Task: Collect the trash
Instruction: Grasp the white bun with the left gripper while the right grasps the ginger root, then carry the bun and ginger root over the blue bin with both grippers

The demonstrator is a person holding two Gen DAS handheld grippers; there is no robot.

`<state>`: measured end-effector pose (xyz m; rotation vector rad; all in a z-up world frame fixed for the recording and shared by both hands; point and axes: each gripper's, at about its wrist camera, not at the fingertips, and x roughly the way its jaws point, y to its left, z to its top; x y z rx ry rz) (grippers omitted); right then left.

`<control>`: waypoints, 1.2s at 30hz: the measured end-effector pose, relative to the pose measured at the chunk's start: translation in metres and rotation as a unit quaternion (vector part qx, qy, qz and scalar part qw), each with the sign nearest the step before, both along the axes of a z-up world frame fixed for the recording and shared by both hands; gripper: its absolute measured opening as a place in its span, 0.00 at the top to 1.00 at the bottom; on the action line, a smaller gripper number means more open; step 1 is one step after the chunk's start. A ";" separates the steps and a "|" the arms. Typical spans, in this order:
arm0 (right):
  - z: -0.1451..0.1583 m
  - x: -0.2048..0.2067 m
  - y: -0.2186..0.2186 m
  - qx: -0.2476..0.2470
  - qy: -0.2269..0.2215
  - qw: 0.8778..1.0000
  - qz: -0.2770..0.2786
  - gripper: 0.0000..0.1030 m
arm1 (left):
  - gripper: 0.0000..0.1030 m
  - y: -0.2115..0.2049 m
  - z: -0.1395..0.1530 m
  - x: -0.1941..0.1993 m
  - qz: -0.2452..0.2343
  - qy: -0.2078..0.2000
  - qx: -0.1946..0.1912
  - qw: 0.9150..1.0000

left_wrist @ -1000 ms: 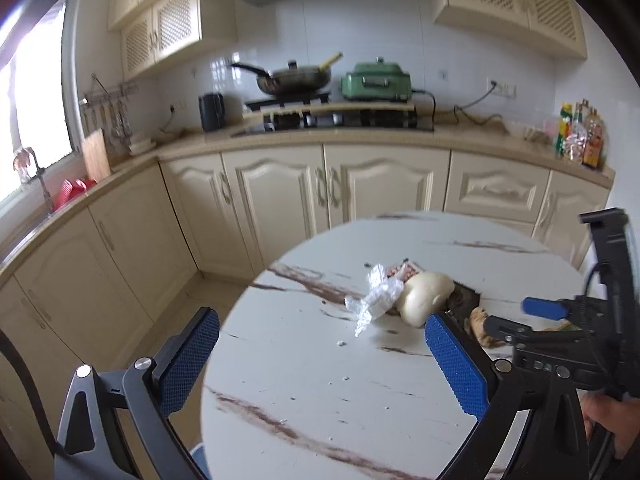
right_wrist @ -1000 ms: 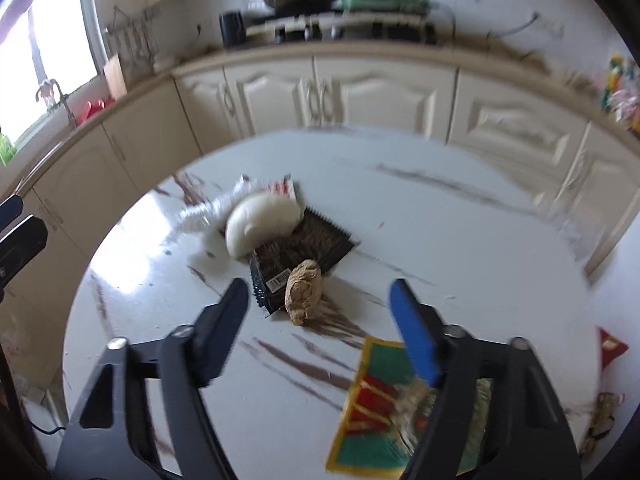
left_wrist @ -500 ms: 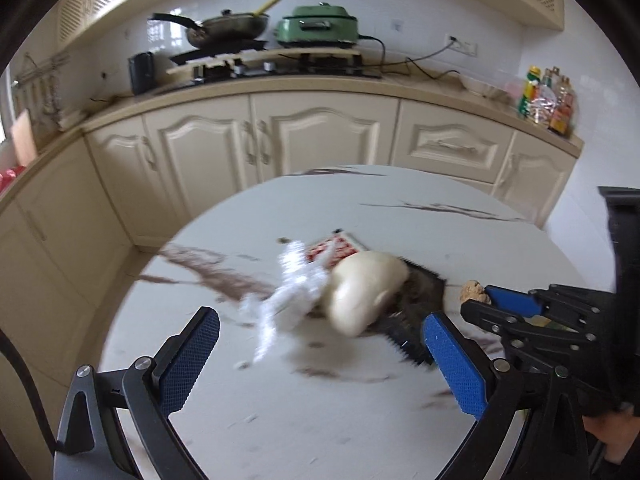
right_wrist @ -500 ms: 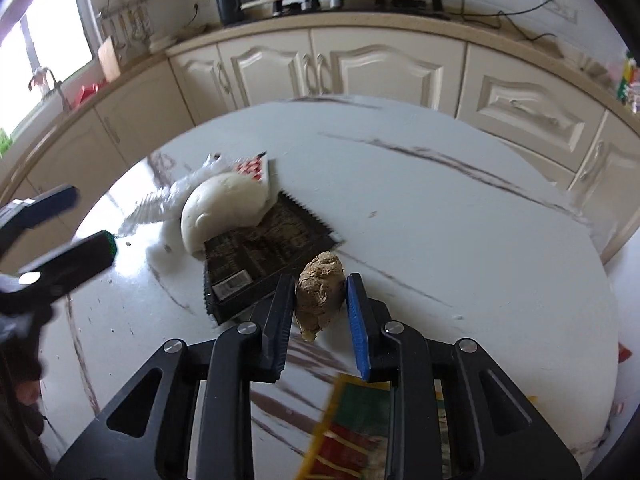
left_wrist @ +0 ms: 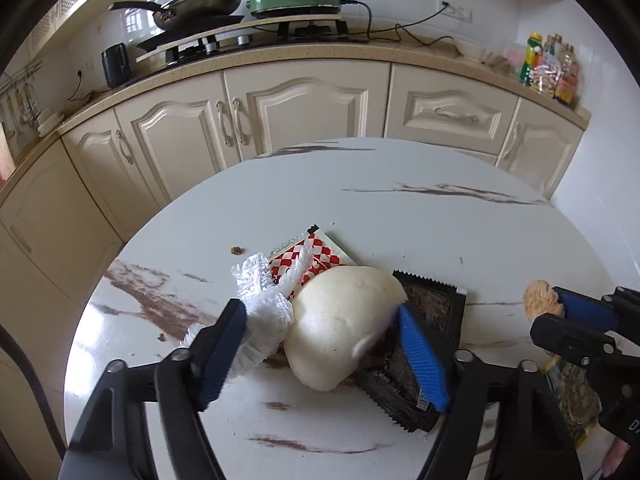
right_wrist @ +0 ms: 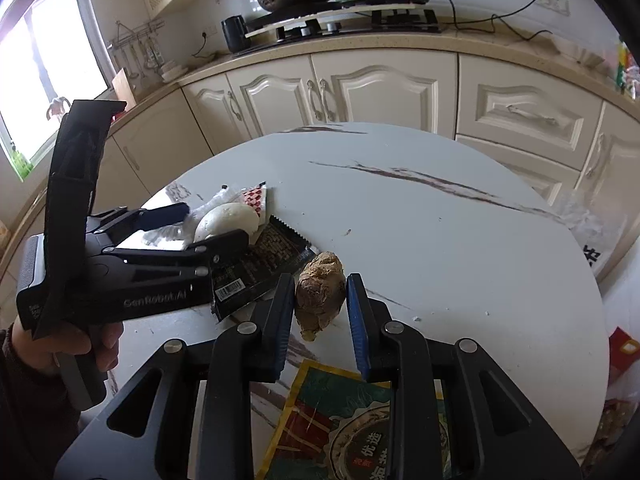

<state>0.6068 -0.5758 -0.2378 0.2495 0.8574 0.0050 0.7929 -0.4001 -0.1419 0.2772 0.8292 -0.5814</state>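
A white steamed bun (left_wrist: pixel 344 320) (right_wrist: pixel 228 220) and a crumpled clear plastic film (left_wrist: pixel 260 316) lie together on the round marble table (left_wrist: pixel 400 216). My left gripper (left_wrist: pixel 320 344) (right_wrist: pixel 196 226) straddles both, and its jaws are closing. One pad is at the plastic, the other at the bun's right edge, with no firm press visible. My right gripper (right_wrist: pixel 320 300) (left_wrist: pixel 560 308) is shut on a brown knobbly lump (right_wrist: pixel 320 292) (left_wrist: pixel 540 300) and holds it just above the table.
A black wrapper (left_wrist: pixel 432 308) (right_wrist: pixel 264 264) lies under the bun's right side. A red-and-white checked packet (left_wrist: pixel 316 256) lies behind it. A green and yellow packet (right_wrist: pixel 340 420) sits at the near table edge. Cream cabinets (left_wrist: pixel 304 116) stand beyond the table.
My left gripper came in from the table's left edge over the bun and plastic, and its jaws narrowed. My right gripper shut on the brown lump.
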 end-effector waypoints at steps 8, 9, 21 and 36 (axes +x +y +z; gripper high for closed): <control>0.001 -0.003 0.001 0.009 -0.006 1.000 0.001 0.75 | 0.59 0.007 -0.009 -0.031 -0.023 -0.019 0.006 1.000; 0.002 -0.004 0.002 0.010 -0.006 1.000 0.002 0.75 | 0.58 0.009 -0.010 -0.036 -0.022 -0.019 0.005 1.000; 0.011 -0.015 0.007 0.016 -0.011 1.000 -0.002 0.75 | 0.58 0.011 -0.018 -0.053 -0.023 -0.019 0.010 1.000; 0.063 -0.035 0.056 0.002 -0.056 0.998 0.017 0.75 | 0.60 0.123 0.062 -0.148 -0.008 -0.066 -0.112 0.992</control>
